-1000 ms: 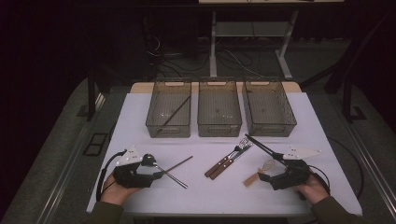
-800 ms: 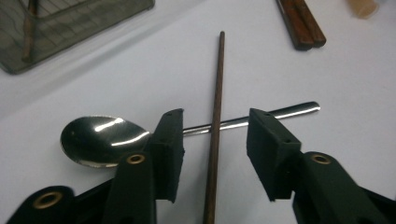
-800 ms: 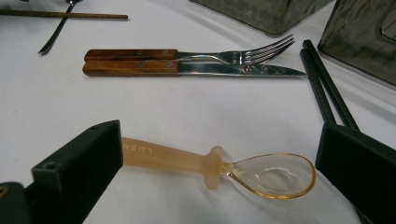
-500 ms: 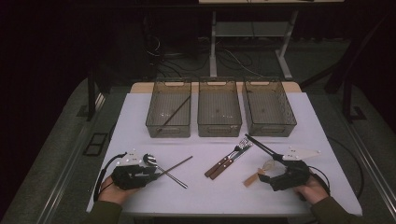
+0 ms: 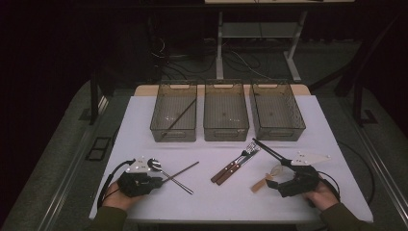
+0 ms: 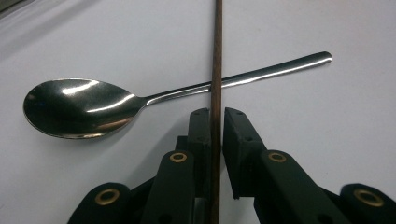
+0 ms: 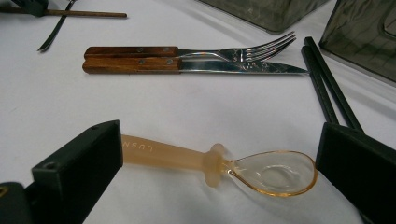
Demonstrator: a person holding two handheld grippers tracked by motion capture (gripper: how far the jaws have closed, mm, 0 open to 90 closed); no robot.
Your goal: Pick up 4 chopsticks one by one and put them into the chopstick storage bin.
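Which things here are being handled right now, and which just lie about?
In hand: brown chopstick between left gripper fingers; amber plastic spoon between open right gripper fingers.
Lying about: metal spoon, fork, knife, black chopsticks, three bins.

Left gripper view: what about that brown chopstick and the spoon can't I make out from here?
- Brown chopstick: both ends cut off, top edge and behind the left gripper.
- Whether it touches the metal spoon at the crossing: cannot tell.
- High view: left gripper's jaws too small and dark to read.
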